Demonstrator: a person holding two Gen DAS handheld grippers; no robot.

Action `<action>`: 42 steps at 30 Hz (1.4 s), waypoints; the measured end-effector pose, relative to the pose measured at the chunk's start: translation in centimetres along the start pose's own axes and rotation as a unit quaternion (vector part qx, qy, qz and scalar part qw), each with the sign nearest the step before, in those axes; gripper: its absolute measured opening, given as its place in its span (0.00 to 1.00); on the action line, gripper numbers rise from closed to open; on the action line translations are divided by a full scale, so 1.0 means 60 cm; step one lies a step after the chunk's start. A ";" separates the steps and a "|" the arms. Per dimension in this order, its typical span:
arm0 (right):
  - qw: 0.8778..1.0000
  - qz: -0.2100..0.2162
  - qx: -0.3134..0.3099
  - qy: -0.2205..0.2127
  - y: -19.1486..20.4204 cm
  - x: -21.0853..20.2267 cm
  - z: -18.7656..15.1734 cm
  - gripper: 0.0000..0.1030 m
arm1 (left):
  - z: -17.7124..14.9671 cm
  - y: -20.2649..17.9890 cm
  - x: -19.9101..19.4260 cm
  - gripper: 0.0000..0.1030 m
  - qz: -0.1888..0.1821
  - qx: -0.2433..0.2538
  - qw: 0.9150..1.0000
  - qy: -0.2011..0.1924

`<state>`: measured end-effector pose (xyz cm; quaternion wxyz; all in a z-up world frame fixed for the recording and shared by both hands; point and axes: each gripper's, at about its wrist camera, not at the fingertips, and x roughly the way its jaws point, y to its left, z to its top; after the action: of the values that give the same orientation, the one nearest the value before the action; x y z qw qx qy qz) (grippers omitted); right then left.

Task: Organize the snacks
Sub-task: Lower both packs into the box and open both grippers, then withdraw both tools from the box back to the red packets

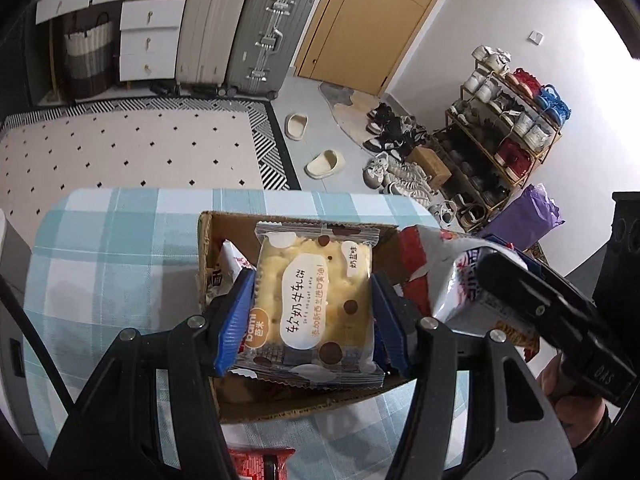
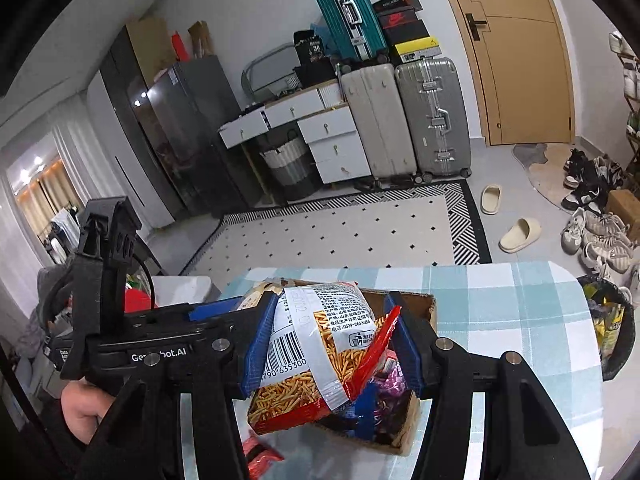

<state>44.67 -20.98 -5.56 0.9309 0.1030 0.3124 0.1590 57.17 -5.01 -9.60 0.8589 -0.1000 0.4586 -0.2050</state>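
Observation:
My left gripper point(image 1: 314, 312) is shut on a square cracker packet point(image 1: 314, 300) with a yellow biscuit and a white label. It hangs over an open cardboard box point(image 1: 206, 240) on the checked tablecloth point(image 1: 112, 248). In the right wrist view my right gripper point(image 2: 332, 344) is shut on a red and clear bag of thin crispy sticks point(image 2: 316, 344), held above the same box point(image 2: 432, 308). Other wrapped snacks point(image 2: 390, 388) lie inside the box. The right gripper with its bag point(image 1: 460, 280) shows at the right of the left wrist view.
A red packet point(image 2: 260, 456) lies on the cloth near the table's front edge, also seen as a red packet point(image 1: 260, 462) low in the left wrist view. A black bin point(image 2: 612, 328) stands right of the table. Beyond are a patterned rug point(image 2: 340, 228), suitcases, slippers and shoes.

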 end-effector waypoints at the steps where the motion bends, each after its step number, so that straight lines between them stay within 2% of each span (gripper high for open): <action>1: 1.000 0.001 0.000 0.004 -0.001 0.009 -0.002 0.53 | 0.000 0.005 0.009 0.54 -0.001 -0.001 1.000 0.004; 11: 1.000 -0.008 0.003 0.024 -0.014 0.066 -0.017 0.53 | -0.013 0.037 0.070 0.54 -0.008 -0.009 1.000 0.024; 16: 0.999 -0.012 0.006 0.030 -0.021 0.078 -0.024 0.53 | -0.019 0.036 0.067 0.54 0.005 -0.008 1.000 0.026; 22: 0.999 -0.021 0.000 0.040 -0.020 0.094 -0.028 0.55 | -0.031 0.049 0.053 0.54 0.000 -0.025 0.999 0.027; 27: 0.998 -0.041 -0.014 0.055 -0.016 0.114 -0.038 0.58 | -0.050 0.047 0.027 0.54 0.010 -0.016 1.000 0.025; 29: 0.998 -0.036 -0.007 0.054 -0.022 0.111 -0.041 0.58 | -0.058 0.046 0.013 0.55 0.014 -0.011 1.000 0.024; 30: 0.998 -0.037 -0.003 0.053 -0.024 0.108 -0.041 0.61 | -0.063 0.046 0.003 0.55 0.015 -0.009 1.000 0.023; 34: 0.998 -0.048 0.002 0.027 -0.030 0.076 -0.037 0.77 | -0.080 0.044 -0.036 0.55 0.016 -0.008 1.000 0.011; 39: 0.999 -0.049 0.003 0.005 -0.024 0.025 -0.029 0.79 | -0.108 0.029 -0.092 0.55 0.028 0.004 1.000 -0.009; 42: 0.999 -0.035 0.004 -0.007 -0.014 -0.012 -0.035 0.80 | -0.129 0.022 -0.127 0.56 0.037 0.006 0.999 -0.023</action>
<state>43.05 -21.81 -7.03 0.9375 0.0966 0.3103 0.1248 47.31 -0.32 -8.71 0.8767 -0.0821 0.4412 -0.1734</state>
